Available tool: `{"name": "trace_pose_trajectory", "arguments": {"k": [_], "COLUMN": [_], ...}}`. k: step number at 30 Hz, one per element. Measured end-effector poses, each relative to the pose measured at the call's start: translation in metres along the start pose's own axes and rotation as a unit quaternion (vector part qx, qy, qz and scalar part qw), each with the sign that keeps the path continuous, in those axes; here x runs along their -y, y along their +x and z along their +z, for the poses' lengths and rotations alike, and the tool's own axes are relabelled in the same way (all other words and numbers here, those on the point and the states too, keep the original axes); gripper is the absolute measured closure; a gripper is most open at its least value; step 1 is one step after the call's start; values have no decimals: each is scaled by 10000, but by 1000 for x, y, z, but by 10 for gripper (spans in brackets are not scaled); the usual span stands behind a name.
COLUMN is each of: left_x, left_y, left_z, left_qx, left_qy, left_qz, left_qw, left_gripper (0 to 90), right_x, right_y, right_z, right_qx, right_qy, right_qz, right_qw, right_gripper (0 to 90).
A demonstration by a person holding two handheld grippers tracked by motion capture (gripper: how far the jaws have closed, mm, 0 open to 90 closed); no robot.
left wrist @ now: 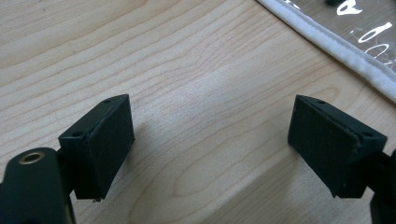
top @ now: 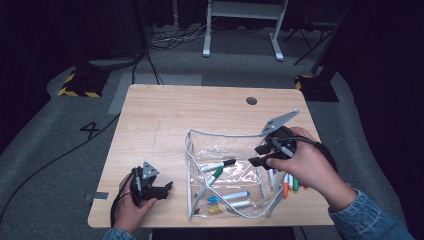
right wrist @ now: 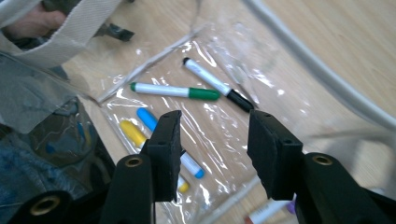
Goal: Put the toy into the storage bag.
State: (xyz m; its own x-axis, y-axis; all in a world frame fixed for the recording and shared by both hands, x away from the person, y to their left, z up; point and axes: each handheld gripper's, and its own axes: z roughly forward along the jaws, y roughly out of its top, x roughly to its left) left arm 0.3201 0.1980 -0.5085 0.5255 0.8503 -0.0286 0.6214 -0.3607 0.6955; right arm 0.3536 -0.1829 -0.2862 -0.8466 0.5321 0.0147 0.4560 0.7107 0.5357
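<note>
1. At the left of the high view, the left gripper (top: 167, 186) rests on the wooden table (top: 165, 115) near its front edge, held in the person's left hand (top: 131, 205). Its jaws point toward the pouch and stand spread, with nothing but bare wood between them in the left gripper view (left wrist: 210, 140). The pouch's white edge (left wrist: 336, 46) crosses the upper right corner of that view, apart from the jaws.
2. The clear pouch (top: 227, 172) lies on the front half of the table, right of centre, mouth open and its white-trimmed rim raised.
3. Inside the pouch lie a black-capped marker (top: 219, 165) and a green-capped marker (top: 212, 177), touching at a slant; nearer the front edge lie a blue marker (top: 229, 196) and a yellow marker (top: 217, 210).
4. The right gripper (top: 257, 156), in the right hand (top: 305, 167), hangs over the pouch's right side. Its jaws are parted and grip nothing; in the right gripper view (right wrist: 215, 140) only the plastic and markers below show between them.
5. Just right of the pouch, under that hand, several loose markers (top: 290, 184) lie on the table, orange and green ends showing.
</note>
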Motion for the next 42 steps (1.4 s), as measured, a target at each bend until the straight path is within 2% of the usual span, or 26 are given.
{"name": "trace_pose_trajectory", "arguments": {"k": [5,10,12,16,19,23,29,33,38,42], "left_x": [0,0,0,0,0,0,0,0,0,0], "left_y": [0,0,0,0,0,0,0,0,0,0], "left_z": [0,0,0,0,0,0,0,0,0,0], "left_qx": [1,1,1,2,2,1,2,3,1,3], "left_qy": [1,3,-3,4,4,0,2,3,5,5], "left_qz": [0,0,6,0,9,-1,11,7,9,8], "left_qw": [10000,10000,10000,10000,10000,10000,10000,10000,10000,10000], "left_gripper": [147,147,147,147,147,147,147,147,147,147], "right_x": [18,40,50,70,83,101,130,150,176,192], "right_y": [-20,-41,-50,-66,-77,-91,-108,-120,-134,-140], "right_z": [-23,-39,-43,-46,-46,-38,-18,-2,22,41], "right_qx": [304,567,654,923,1057,1108,1153,1181,1182,1136], "right_qy": [-122,-229,-262,-247,-239,-165,-79,-37,89,250], "right_qz": [311,668,856,1252,1445,1684,1990,2210,2548,2684], "right_qw": [9990,9959,9938,9875,9836,9793,9732,9681,9597,9563], "right_gripper": [555,560,560,560,561,563,562,564,573,576]}}
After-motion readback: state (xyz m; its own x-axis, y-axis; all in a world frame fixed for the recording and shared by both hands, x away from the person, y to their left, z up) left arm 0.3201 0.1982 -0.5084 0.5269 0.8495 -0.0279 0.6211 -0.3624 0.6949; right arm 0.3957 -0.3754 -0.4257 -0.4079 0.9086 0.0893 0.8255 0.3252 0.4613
